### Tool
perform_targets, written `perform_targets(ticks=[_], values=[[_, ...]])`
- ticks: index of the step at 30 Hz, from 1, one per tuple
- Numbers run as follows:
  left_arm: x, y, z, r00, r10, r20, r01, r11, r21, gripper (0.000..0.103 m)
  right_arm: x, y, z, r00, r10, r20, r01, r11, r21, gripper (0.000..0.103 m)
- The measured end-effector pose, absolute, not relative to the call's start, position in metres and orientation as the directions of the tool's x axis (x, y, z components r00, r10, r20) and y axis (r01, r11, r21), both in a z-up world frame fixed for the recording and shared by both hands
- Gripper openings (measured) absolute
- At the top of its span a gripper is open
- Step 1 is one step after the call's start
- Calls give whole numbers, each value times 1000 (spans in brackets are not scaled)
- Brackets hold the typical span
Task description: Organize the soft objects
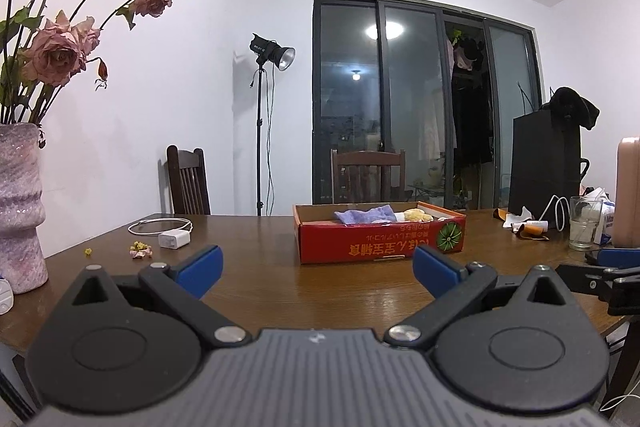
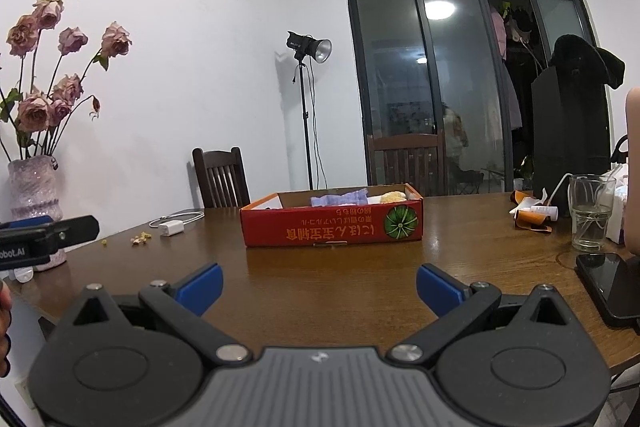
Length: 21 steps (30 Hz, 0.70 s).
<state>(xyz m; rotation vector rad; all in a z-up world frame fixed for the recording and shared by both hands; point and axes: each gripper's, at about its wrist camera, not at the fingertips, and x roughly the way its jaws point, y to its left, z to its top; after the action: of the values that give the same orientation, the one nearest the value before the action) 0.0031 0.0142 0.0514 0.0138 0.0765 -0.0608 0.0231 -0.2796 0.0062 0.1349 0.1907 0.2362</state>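
Left gripper (image 1: pixel 318 269) and right gripper (image 2: pixel 319 287) both gape wide, holding nothing.

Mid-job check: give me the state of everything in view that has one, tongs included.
Left tongs: open, empty.
Right tongs: open, empty.
Red box: open-topped, on the table.
Purple cloth: lying in the box.
Yellow soft item: in the box.
Glass: upright.
Phone: screen dark.
Charger: lying on the table.
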Motion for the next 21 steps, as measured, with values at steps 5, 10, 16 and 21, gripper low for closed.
perform_targets(ticks=[5,10,16,21], values=[[5,17,52,995,-58,-80,59,998,11,103,24,-281,5,951,255,-175,-226,959,171,103],[5,17,51,995,-60,-85,60,998,6,103,26,-281,4,951,254,-177,-221,958,185,103],[5,18,51,994,-64,-88,65,998,2,103,26,-279,2,948,259,-183,-228,958,174,103],[7,18,51,994,-65,-92,66,998,3,103,26,-278,0,948,256,-190,-225,959,172,103]])
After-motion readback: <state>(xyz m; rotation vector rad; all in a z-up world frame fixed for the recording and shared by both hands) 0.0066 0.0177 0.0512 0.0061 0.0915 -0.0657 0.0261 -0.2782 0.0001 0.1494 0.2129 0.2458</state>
